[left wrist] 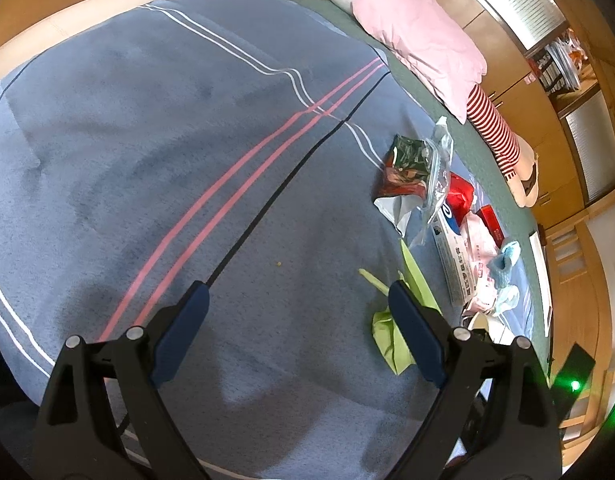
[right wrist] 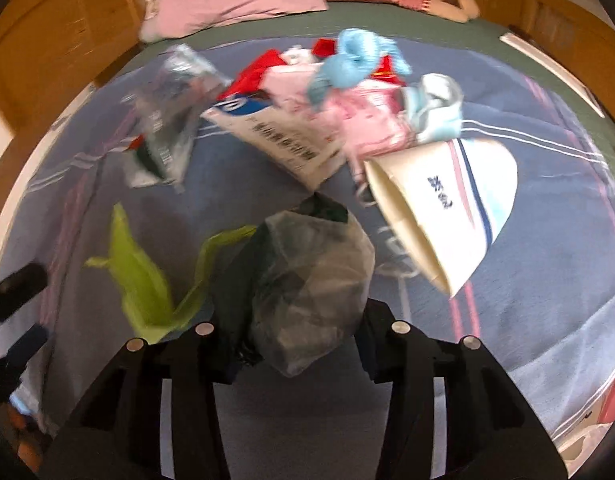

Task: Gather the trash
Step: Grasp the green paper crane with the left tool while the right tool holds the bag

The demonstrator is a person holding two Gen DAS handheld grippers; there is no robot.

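Right wrist view shows the right gripper [right wrist: 297, 344] pinching a crumpled grey plastic bag [right wrist: 307, 284] above the striped blue blanket [right wrist: 547, 240]; to collect it well, keep the squeeze firm and lift clear of the green bag [right wrist: 143, 280] and paper cup [right wrist: 447, 208] nearby. Left gripper [left wrist: 299, 312] hangs spread and empty over the bed, a pink pillow [left wrist: 419, 36] and wooden cabinets [left wrist: 519, 92] beyond.
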